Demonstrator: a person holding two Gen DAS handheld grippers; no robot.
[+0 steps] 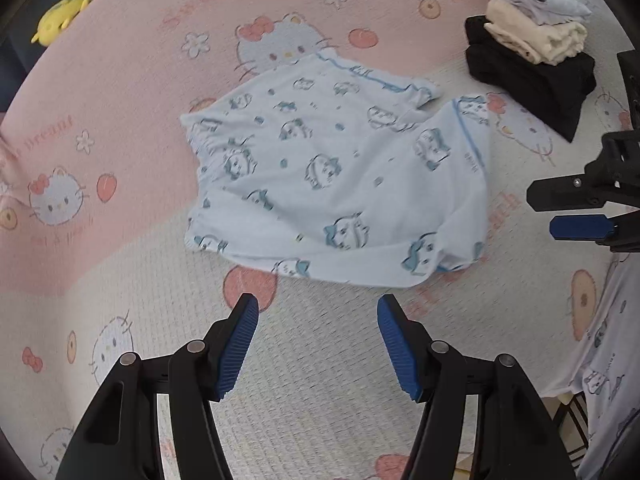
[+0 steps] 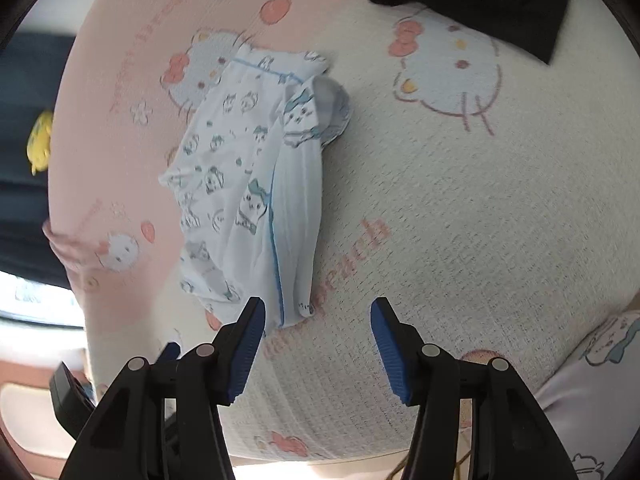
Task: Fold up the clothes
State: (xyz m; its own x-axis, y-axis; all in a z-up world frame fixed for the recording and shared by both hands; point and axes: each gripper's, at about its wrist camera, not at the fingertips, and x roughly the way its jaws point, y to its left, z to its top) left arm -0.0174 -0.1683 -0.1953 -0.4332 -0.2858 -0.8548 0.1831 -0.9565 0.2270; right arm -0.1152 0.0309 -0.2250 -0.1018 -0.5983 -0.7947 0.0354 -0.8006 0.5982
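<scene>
left tool (image 1: 318,308) released | right tool (image 2: 318,310) released | shorts (image 1: 340,176) flat | blanket (image 1: 120,40) reads "Sweet Dream"

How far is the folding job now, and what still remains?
Done: a stack of folded clothes sits on the bed cover. In hand: nothing; the left hand-held gripper and right hand-held gripper are open. Left: the printed shorts lie spread, partly folded at most.
</scene>
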